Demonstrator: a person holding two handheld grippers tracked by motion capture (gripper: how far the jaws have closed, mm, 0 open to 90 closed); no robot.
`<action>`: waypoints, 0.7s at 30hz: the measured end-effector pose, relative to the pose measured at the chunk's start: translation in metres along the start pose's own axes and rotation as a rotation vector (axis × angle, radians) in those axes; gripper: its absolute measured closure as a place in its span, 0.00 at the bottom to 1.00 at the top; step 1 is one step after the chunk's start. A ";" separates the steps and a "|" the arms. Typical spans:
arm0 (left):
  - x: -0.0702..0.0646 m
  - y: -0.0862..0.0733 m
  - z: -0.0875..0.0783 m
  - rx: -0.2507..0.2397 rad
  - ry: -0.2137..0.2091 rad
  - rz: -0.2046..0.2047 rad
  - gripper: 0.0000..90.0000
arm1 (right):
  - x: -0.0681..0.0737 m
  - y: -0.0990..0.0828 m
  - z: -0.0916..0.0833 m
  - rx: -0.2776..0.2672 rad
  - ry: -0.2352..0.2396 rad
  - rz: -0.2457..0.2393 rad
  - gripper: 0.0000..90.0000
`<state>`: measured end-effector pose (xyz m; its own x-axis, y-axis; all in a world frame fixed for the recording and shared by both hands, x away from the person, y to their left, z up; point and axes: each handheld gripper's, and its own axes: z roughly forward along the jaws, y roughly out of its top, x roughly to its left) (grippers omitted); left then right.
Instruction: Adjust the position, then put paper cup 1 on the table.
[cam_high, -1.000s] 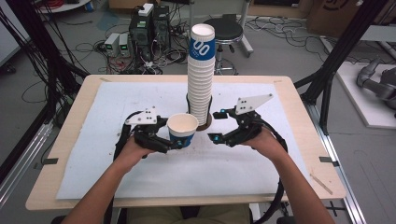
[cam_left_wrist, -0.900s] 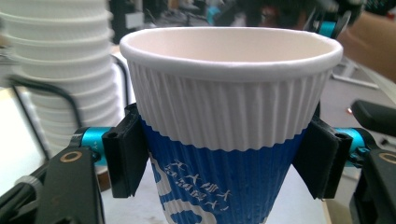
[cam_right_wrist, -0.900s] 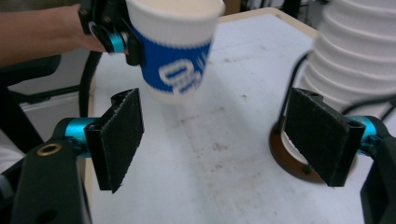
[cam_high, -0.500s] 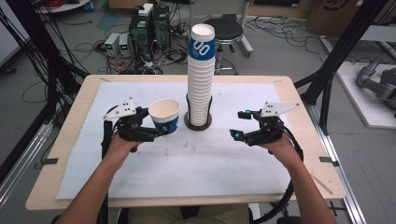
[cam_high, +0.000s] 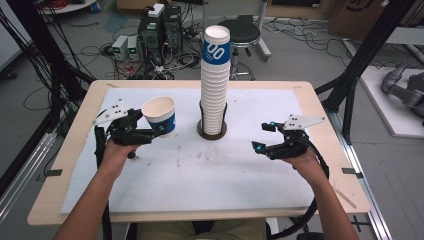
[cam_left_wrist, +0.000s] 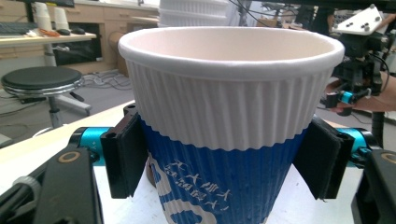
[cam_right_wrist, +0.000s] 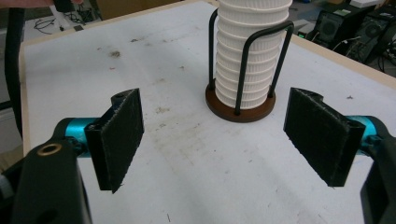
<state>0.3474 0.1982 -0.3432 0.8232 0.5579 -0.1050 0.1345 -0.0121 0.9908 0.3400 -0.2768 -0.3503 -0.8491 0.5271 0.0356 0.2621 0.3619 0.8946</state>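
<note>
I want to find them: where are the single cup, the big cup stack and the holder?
single cup (cam_high: 160, 116), high view, ribbed side.
cup stack (cam_high: 215, 95), high view, middle.
holder (cam_right_wrist: 240, 107), right gripper view, brown base.

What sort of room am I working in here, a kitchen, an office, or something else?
Most likely a lab or workshop, not a kitchen. Desktop computers and loose cables sit on the bare floor behind the table, black frame struts stand beside it, and a stool stands behind the cup stack.

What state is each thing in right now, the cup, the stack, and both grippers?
White and blue ribbed paper cup: upright, empty, held off the table.
Tall stack of paper cups: standing in its black wire holder.
Left gripper: jaws on the cup, just easing open.
Right gripper: open, empty.
</note>
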 end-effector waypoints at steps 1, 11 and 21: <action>0.001 0.000 -0.002 -0.005 0.007 0.000 0.30 | 0.000 0.000 0.000 -0.001 -0.003 -0.004 0.23; 0.012 0.002 -0.015 -0.030 0.091 0.009 0.29 | -0.003 -0.003 -0.001 -0.013 -0.011 0.015 0.23; 0.034 -0.007 -0.016 -0.035 0.196 0.015 0.30 | -0.003 -0.012 0.001 -0.027 -0.023 0.034 0.23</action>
<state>0.3657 0.2306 -0.3524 0.7013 0.7089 -0.0753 0.1015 0.0054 0.9948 0.3396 -0.2817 -0.3620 -0.8291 0.5562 0.0567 0.2782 0.3225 0.9048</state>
